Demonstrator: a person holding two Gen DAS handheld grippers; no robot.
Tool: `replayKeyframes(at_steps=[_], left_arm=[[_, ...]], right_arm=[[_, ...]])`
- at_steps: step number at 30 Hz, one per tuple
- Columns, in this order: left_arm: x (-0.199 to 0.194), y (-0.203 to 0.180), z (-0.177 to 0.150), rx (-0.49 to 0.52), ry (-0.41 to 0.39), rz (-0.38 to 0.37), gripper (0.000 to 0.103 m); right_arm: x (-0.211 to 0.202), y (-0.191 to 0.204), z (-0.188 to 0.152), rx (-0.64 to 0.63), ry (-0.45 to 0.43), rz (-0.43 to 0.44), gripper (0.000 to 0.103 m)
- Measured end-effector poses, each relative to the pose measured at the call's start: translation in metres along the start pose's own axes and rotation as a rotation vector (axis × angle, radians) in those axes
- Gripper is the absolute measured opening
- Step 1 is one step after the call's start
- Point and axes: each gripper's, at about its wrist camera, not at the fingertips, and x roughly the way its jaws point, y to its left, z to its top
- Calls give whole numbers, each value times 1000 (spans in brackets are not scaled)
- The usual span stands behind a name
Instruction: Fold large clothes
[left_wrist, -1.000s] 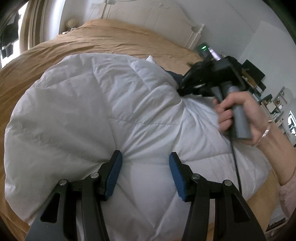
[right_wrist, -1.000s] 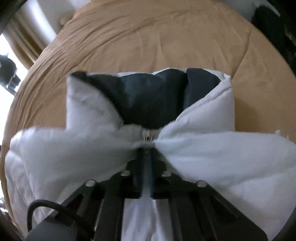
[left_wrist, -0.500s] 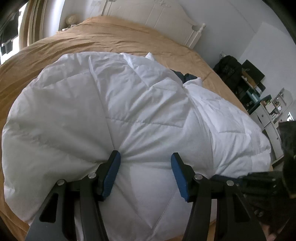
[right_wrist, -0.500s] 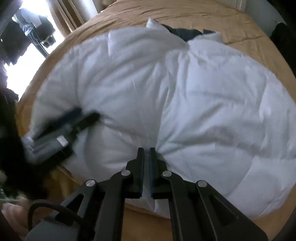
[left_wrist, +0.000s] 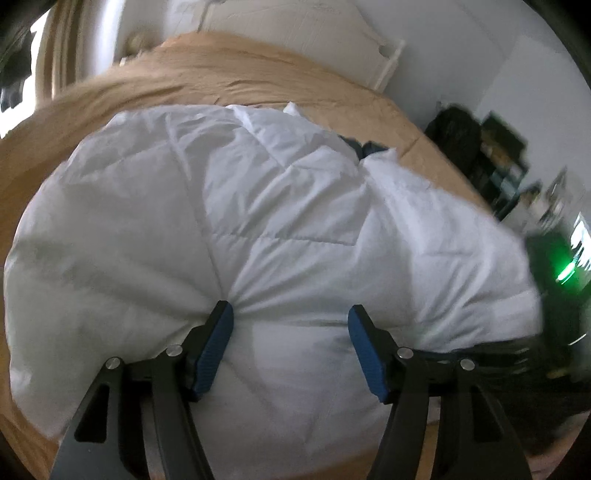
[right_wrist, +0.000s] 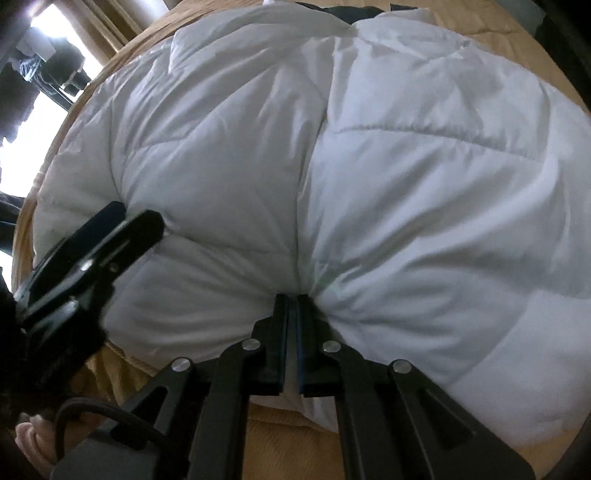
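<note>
White puffy jacket (left_wrist: 258, 206) spread on the tan bed (left_wrist: 258, 85), reaching its near edge.
Your left gripper (left_wrist: 291, 328) fingers are spreading apart astride a bulge of jacket; your right gripper (right_wrist: 292, 306) is clenched on its near hem.

White quilted puffer coat (left_wrist: 229, 206) lies bunched on the bed.

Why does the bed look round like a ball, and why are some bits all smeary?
Left wrist view: the fisheye lens bends the tan bed into a curve; the right edge, with a green glow, is smeared by blur. Right wrist view: the window glares white, the other claw is blurry, and the white puffy coat stays fairly sharp.
</note>
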Motion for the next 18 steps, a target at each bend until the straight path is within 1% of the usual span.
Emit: replayKeyframes(at_steps=[1, 2, 3, 4, 6, 8, 10, 11, 12, 13, 14, 15, 16, 18], left_arm=[[-16, 11, -3, -71, -13, -60, 66], [-29, 21, -7, -122, -19, -103, 73], [-37, 26, -10, -156, -22, -123, 77], [-55, 42, -20, -228, -40, -152, 85], [-80, 65, -34, -318, -87, -200, 88], [-95, 83, -42, -385, -100, -204, 102], [-97, 95, -48, -445, -100, -235, 102], [-92, 98, -51, -478, -81, -253, 102], [-85, 98, -51, -488, -56, -268, 102], [-81, 98, -51, -489, -28, -263, 102], [-74, 95, -53, -488, 14, -259, 102], [-68, 92, -56, -477, 36, -266, 102], [-65, 91, -54, -468, 34, -255, 102], [-58, 92, -46, -468, -30, -239, 102]], right_arm=[[-1, 2, -2, -13, -6, -9, 2], [-3, 6, -6, -25, -14, -15, 2], [-4, 6, -8, -24, -18, -13, 2], [-4, 5, -10, -18, -17, -4, 2], [-4, 3, -15, -10, -12, 13, 2], [-3, -5, -15, 1, -11, 33, 2], [-4, -8, -19, 0, -17, 44, 2], [-3, -13, -23, 3, -19, 48, 2], [-3, -14, -24, 6, -17, 52, 2], [4, -17, -15, 7, -14, 58, 2], [7, -30, -12, 17, -8, 72, 2], [8, -33, -12, 30, -3, 85, 2], [10, -38, -6, 36, 2, 97, 2], [11, -45, -6, 41, 4, 119, 2]])
